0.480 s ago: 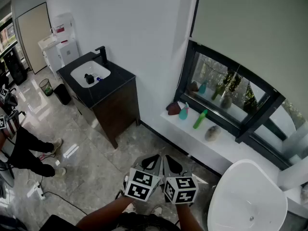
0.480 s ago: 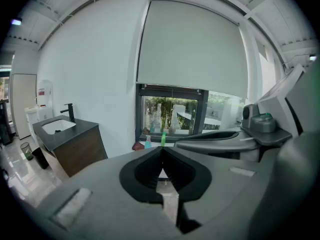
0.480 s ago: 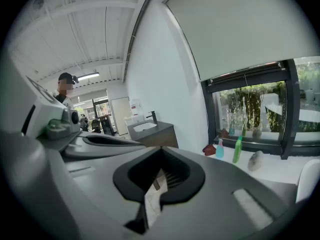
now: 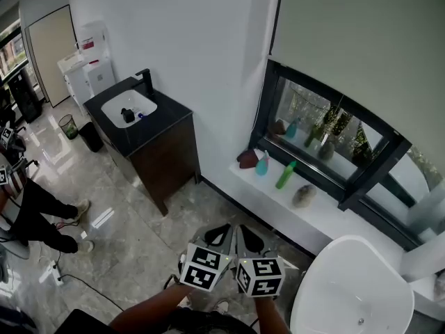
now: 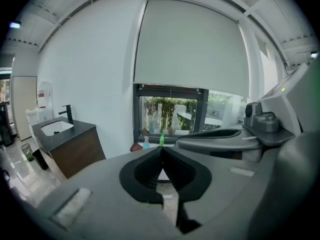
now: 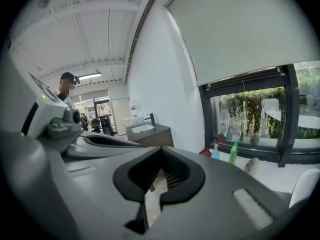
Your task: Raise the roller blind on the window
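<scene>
A pale grey roller blind (image 4: 361, 40) covers the upper part of a black-framed window (image 4: 327, 148) on the right; it also shows in the left gripper view (image 5: 192, 44) and the right gripper view (image 6: 235, 26). Its thin pull cord (image 4: 277, 19) hangs along the blind's left edge. Both grippers are held side by side low in the head view, well short of the window. My left gripper (image 4: 226, 229) is shut with nothing in it, and so is my right gripper (image 4: 245, 231). In each gripper view the jaws meet at the tip.
On the white sill (image 4: 327, 211) stand a blue spray bottle (image 4: 262, 163), a green bottle (image 4: 286, 175), a red-brown thing and a grey stone. A white round chair (image 4: 354, 291) sits at the lower right. A dark vanity with a sink (image 4: 135, 110) is left; a person's legs (image 4: 42, 214) show at far left.
The view has shifted slightly: the window, sill and white chair sit a little further left in the head view. Both grippers stay shut and side by side.
</scene>
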### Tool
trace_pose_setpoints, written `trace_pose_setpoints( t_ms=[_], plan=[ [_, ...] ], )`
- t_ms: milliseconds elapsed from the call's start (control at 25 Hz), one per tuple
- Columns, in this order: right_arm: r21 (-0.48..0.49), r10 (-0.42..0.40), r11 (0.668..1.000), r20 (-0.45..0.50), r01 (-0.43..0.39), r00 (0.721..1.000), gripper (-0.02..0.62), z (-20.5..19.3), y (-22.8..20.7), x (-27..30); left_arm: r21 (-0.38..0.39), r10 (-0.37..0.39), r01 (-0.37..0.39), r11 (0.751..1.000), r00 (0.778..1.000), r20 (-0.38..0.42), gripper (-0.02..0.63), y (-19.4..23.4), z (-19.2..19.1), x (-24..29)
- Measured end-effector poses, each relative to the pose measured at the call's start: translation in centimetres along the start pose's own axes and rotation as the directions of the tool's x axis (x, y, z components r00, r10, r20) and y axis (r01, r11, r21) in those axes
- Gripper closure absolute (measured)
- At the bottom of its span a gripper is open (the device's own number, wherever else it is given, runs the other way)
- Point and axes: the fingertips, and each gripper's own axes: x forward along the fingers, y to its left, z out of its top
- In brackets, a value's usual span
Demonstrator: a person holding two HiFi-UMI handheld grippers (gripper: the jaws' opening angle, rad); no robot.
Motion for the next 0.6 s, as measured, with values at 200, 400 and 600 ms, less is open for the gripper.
trace_pose_setpoints(
  t_ms=[200, 400, 600],
  plan=[
    [0.012, 0.018, 1.0, 0.013, -0.018, 1.0, 0.598, 0.6, -2.5, -0.4, 0.009, 0.02, -0.02, 1.0, 1.0, 0.004, 0.604, -1.4, 0.9, 1.6],
    [0.022, 0.032, 0.999, 0.014, -0.032, 0.999, 0.598, 1.2, -4.7, -0.2, 0.007, 0.038, -0.038, 0.999, 0.999, 0.006, 0.604, -2.1, 2.0, 3.2],
    [0.017, 0.038, 0.999, -0.003, -0.038, 0.999, 0.598, 1.9, -6.4, 1.1, 0.004, 0.041, -0.041, 0.999, 0.999, 0.008, 0.604, -1.8, 3.3, 5.2]
  ],
)
